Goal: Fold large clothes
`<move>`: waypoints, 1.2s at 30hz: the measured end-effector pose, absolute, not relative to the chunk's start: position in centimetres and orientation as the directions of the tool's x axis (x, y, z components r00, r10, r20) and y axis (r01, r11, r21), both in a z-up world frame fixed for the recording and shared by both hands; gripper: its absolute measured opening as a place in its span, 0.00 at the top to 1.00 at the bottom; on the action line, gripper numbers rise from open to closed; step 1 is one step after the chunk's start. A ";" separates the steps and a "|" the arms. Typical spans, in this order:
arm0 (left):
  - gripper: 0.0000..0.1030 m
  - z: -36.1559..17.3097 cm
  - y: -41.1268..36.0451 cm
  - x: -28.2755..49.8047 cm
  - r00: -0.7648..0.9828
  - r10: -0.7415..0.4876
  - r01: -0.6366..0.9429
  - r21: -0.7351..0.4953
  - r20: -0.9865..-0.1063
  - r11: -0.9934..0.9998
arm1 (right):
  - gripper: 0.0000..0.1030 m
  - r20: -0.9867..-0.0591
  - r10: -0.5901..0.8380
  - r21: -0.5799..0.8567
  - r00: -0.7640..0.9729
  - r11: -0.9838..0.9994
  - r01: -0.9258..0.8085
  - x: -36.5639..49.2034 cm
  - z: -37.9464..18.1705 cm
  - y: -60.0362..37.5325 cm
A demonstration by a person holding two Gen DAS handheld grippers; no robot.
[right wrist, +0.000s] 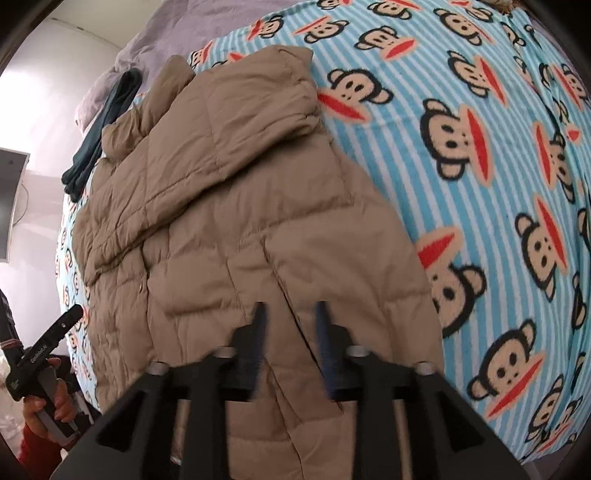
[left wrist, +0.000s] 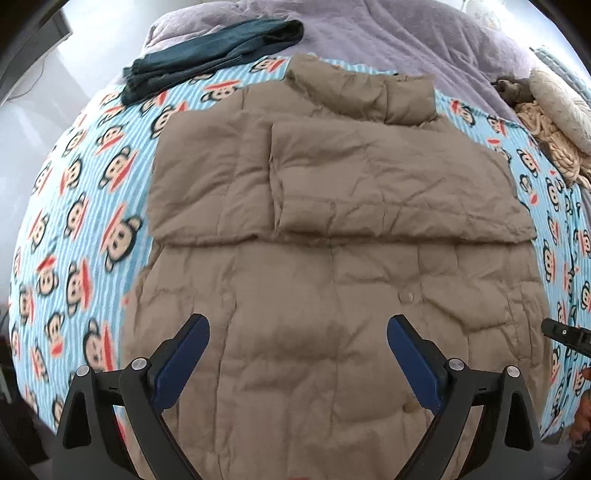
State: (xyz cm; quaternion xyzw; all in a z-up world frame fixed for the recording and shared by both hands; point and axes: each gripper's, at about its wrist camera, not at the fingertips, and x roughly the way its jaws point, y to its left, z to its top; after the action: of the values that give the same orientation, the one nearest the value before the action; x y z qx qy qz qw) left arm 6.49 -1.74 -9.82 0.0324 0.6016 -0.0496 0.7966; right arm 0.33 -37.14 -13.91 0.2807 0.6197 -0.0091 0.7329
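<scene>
A tan quilted puffer jacket [left wrist: 332,221] lies flat on the bed, its sleeves folded across the chest and its collar at the far end. My left gripper [left wrist: 298,325] hovers over the jacket's lower part with its blue-padded jaws spread wide and nothing between them. In the right wrist view the same jacket [right wrist: 221,206] fills the left and middle. My right gripper [right wrist: 290,310] hangs above its near hem. The jaws stand partly apart, and no fabric is pinched. The left gripper [right wrist: 64,321] shows at the lower left, held by a hand.
The bed has a light blue striped blanket [left wrist: 85,206] printed with monkey faces. A folded dark teal garment [left wrist: 214,55] lies at the far left of the bed, in front of a lilac duvet [left wrist: 369,33]. Cream knitted things [left wrist: 554,125] are heaped at the far right.
</scene>
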 end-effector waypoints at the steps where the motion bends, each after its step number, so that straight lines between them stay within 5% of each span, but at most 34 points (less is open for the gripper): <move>1: 0.06 -9.8 -1.7 6.0 0.267 -0.039 0.110 -0.010 -0.963 0.994 | 0.54 -0.911 0.340 0.405 0.233 0.842 0.357 0.2 -13.9 -37.2; 4: 0.05 -9.7 -1.6 4.0 0.261 -0.015 0.088 0.008 -0.965 0.996 | 0.51 -0.905 0.356 0.419 0.233 0.842 0.339 -0.5 -13.6 -37.1; 6: 0.05 -9.6 -1.6 2.8 0.255 -0.002 0.080 0.019 -0.967 0.997 | 0.28 -0.893 0.375 0.441 0.247 0.836 0.325 -1.0 -13.2 -37.1; 8: 0.05 -9.5 -1.4 1.6 0.241 0.002 0.071 0.020 -0.970 0.997 | 0.17 -0.884 0.384 0.456 0.266 0.835 0.310 -1.6 -12.6 -36.9; 36: 0.05 -12.1 10.1 -8.0 0.168 -0.042 0.106 -0.024 -0.985 0.994 | 0.13 -0.888 0.295 0.454 0.352 0.680 0.576 -15.5 -13.1 -30.6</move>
State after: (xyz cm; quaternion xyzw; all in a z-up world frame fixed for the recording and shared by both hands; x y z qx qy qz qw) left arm -8.01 10.13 -12.10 0.0251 0.6431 -0.0484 0.7639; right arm -15.46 -30.64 -13.11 0.3882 0.5608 -0.0970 0.7248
